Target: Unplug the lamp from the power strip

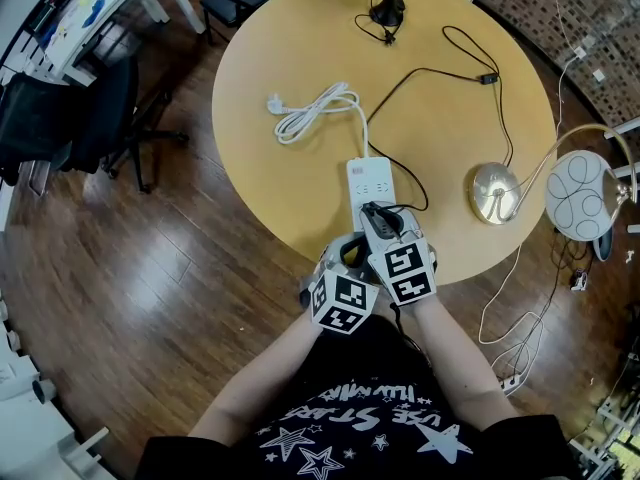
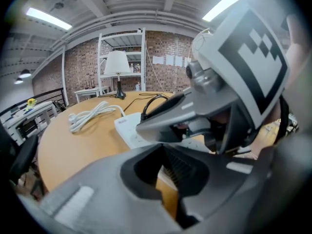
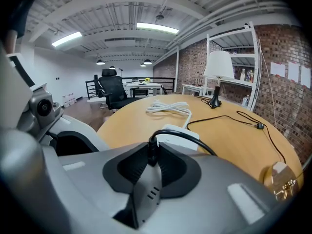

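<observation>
The white power strip (image 1: 367,176) lies on the round wooden table (image 1: 290,183), near its front edge. A black plug (image 3: 149,150) stands in the strip's near end, and my right gripper (image 1: 376,214) is shut on it from above. Its black cord (image 1: 440,68) runs across the table to the lamp (image 1: 389,8) at the far side. My left gripper (image 1: 350,252) sits just left of the right one at the table's edge. Its jaws stand a narrow gap apart in the left gripper view, with only table wood showing between them.
The strip's own white cable (image 1: 308,110) lies coiled on the table's left half. A gold lamp base (image 1: 494,192) rests at the right edge, with a white round stand (image 1: 578,194) beyond it. Black office chairs (image 1: 90,108) stand on the wood floor to the left.
</observation>
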`<control>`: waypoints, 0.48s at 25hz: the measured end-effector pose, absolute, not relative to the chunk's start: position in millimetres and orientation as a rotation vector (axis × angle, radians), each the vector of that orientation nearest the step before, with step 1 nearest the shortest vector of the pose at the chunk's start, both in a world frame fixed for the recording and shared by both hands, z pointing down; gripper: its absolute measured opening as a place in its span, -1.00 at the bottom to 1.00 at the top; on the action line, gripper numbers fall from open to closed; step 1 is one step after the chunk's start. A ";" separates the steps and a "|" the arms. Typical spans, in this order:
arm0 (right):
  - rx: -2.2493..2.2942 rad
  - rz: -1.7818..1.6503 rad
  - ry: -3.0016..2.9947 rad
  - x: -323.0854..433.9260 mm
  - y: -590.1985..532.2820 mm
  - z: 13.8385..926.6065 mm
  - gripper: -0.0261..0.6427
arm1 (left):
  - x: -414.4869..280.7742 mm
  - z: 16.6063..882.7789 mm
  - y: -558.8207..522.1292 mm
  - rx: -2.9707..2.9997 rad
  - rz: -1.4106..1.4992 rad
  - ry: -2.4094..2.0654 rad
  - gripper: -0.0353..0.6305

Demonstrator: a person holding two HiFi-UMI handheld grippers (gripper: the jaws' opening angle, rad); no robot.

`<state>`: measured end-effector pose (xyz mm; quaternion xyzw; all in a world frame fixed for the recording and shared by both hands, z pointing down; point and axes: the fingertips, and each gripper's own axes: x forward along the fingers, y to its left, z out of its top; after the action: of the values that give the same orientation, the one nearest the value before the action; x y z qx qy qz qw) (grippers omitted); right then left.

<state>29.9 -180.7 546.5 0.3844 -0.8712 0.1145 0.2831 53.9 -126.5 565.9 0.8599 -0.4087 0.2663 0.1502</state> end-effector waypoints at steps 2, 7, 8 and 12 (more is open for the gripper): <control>1.034 0.305 -2.342 30.8 -180.9 544.9 -0.72 | 54.1 565.8 -127.3 2.451 0.759 -1.170 -0.88; 1.075 0.268 -2.383 33.5 -180.0 539.2 -0.72 | 54.9 565.3 -127.8 2.439 0.776 -1.150 -0.88; 1.075 0.271 -2.387 33.7 -180.1 539.2 -0.72 | 54.7 565.5 -128.1 2.430 0.776 -1.149 -0.88; 1.075 0.249 -2.392 33.9 -180.1 539.9 -0.72 | 55.2 566.6 -128.5 2.425 0.785 -1.145 -0.88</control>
<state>33.9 -180.1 539.9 0.3951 -0.8789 0.0916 0.2510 55.2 -128.5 566.6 0.8548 -0.4036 0.2767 0.1730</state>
